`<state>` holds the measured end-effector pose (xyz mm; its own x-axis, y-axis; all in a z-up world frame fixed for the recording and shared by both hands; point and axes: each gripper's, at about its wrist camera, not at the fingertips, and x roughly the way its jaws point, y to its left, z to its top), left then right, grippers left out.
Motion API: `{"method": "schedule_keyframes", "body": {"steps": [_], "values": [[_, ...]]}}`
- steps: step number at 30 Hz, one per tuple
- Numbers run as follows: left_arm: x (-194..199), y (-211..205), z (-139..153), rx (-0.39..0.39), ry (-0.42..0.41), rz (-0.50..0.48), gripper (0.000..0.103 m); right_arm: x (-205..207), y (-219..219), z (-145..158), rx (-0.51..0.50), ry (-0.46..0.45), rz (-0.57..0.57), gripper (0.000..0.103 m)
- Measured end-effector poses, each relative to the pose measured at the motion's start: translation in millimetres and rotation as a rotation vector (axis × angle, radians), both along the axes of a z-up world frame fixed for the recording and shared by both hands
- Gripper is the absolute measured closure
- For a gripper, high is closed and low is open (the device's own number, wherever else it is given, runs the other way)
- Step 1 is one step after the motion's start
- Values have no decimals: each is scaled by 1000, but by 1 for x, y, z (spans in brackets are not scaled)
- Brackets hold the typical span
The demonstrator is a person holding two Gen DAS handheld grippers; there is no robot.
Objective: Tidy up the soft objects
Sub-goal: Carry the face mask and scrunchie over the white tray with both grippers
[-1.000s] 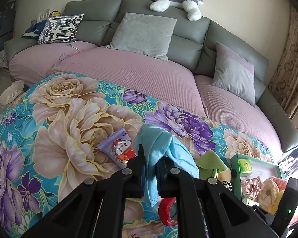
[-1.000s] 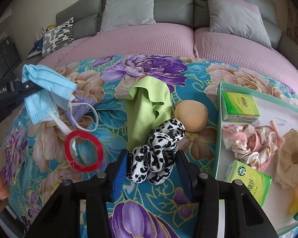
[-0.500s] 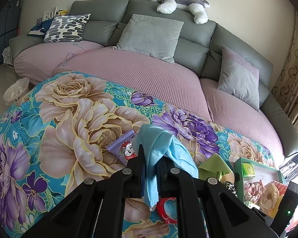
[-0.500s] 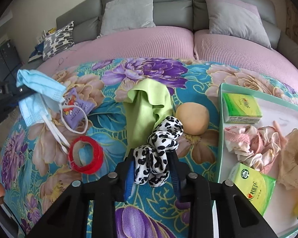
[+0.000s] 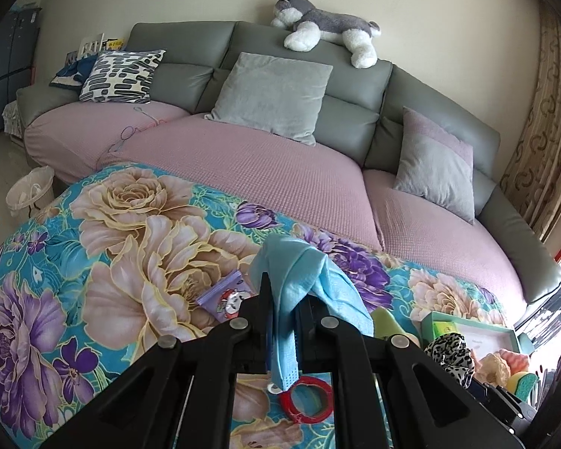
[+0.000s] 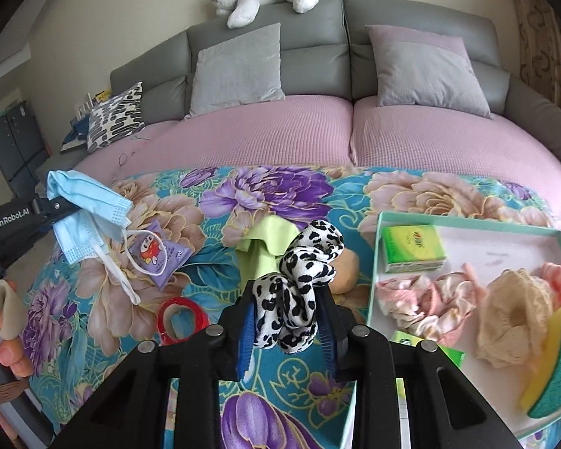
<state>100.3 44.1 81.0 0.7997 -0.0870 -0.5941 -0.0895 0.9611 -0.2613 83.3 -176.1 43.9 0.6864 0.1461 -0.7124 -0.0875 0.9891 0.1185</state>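
The right gripper [image 6: 286, 331] has its blue-padded fingers [image 6: 245, 340] pressed in against a black-and-white leopard-print fabric scrunchie [image 6: 299, 280]. The jaws have just been closing on it, and the scrunchie now hangs between them, clear of the floral teal tablecloth [image 6: 280, 194]. The left gripper [image 5: 284, 321] has its black fingers [image 5: 260, 310] nearly together, pinching a crumpled light-blue disposable face mask [image 5: 299, 280]. In the right wrist view the mask's white ear loops [image 6: 138, 254] dangle over a small purple cartoon-printed sachet [image 6: 161, 258].

Behind the scrunchie, a lime-green cloth [image 6: 265, 247] and a round tan ball [image 6: 346, 269] are each partly hidden. A red plastic ring [image 6: 181, 318] lies on the tablecloth, its near edge cut by the gripper body. To the right, a mint-rimmed white tray [image 6: 467, 220] runs off the frame. It holds a green tissue pack [image 6: 413, 249], a pink scrunchie [image 6: 422, 295], a cream lace scrunchie [image 6: 516, 318] and a yellow-and-green sponge [image 6: 557, 359]. A second green pack is mostly covered. At the left edge only fingertips of a hand [image 6: 7, 351] show.
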Motion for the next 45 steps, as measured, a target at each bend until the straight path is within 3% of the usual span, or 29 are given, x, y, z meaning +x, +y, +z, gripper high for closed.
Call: {"method": "schedule_keyframes", "body": {"steps": [10, 27, 37, 45], "values": [[1, -57, 6, 16, -22, -125, 94, -17, -50, 18, -8, -52, -111, 72], [1, -200, -5, 37, -39, -434, 94, -46, -179, 6, 9, -34, -390, 72], [6, -256, -28, 93, -44, -550, 94, -49, -195, 12, 11, -94, -440, 72], [12, -277, -50, 140, -20, -576, 94, -46, -204, 17, -21, -154, -499, 72]]}}
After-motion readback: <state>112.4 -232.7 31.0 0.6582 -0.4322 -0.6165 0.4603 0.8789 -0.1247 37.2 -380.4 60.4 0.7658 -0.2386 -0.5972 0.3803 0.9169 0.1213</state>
